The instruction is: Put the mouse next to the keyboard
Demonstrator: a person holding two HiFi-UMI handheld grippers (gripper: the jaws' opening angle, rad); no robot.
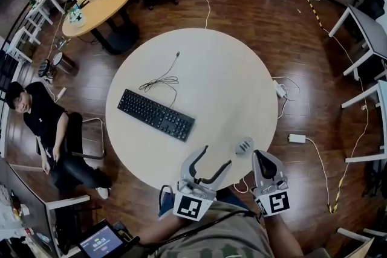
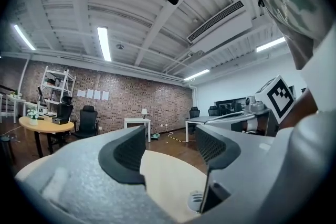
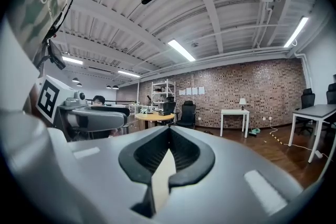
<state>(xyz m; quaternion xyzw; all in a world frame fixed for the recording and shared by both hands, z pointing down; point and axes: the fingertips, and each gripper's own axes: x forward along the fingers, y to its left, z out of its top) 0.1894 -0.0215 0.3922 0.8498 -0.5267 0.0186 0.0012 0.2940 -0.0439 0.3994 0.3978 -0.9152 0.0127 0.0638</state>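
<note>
Your left gripper [image 1: 217,155] is wide open with nothing in it, and your right gripper [image 1: 260,157] is pinched closed, empty too. The mouse [image 1: 244,145] sits on the round table [image 1: 230,81], well off to the right of the keyboard [image 1: 156,115], between both gripper tips.
</note>
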